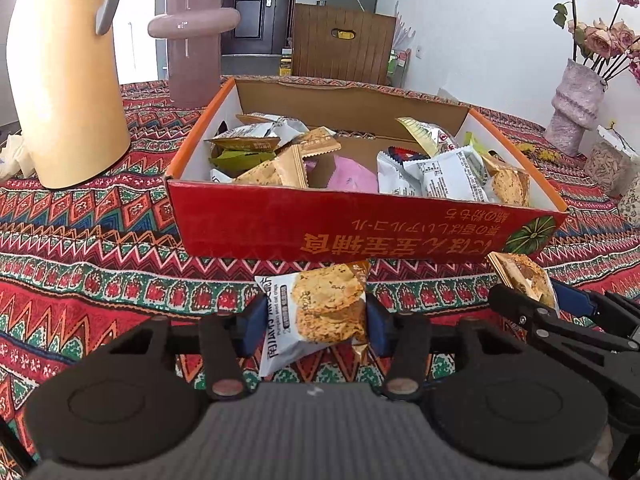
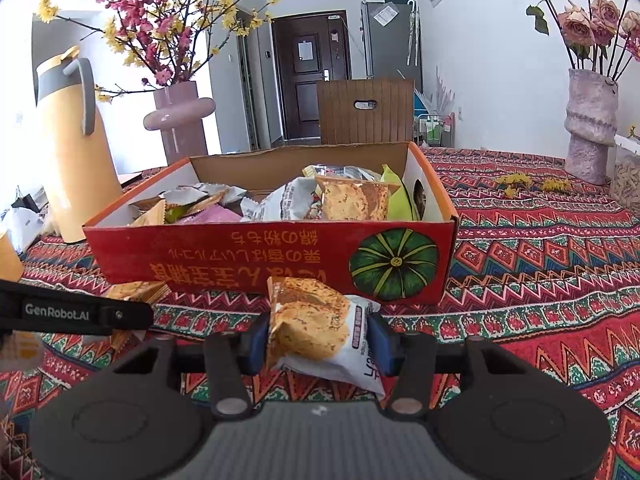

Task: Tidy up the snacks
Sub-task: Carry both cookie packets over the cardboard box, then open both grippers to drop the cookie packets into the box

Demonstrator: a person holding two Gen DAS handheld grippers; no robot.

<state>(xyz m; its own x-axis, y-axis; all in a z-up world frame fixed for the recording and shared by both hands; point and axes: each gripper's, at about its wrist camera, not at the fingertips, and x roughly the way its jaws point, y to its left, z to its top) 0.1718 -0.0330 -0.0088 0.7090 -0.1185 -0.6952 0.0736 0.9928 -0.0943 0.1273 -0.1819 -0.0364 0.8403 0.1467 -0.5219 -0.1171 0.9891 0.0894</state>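
Note:
A red cardboard box [image 1: 360, 228] with a pumpkin print stands on the patterned tablecloth and holds several snack packets [image 1: 440, 172]. It also shows in the right wrist view [image 2: 248, 256]. My left gripper [image 1: 316, 320] is shut on an oat crisp packet [image 1: 320, 308], held just in front of the box's near wall. My right gripper [image 2: 318, 338] is shut on a similar oat crisp packet [image 2: 312, 328], also just in front of the box. The right gripper with its packet [image 1: 524, 280] shows at the right of the left wrist view.
A yellow thermos jug [image 1: 68, 92] stands left of the box. A mauve vase [image 1: 192, 40] with blossom branches is behind it. A pale rough vase [image 2: 590, 128] with roses and a jar of seeds [image 2: 626, 184] stand at the right. A wooden chair back [image 2: 366, 110] is behind the table.

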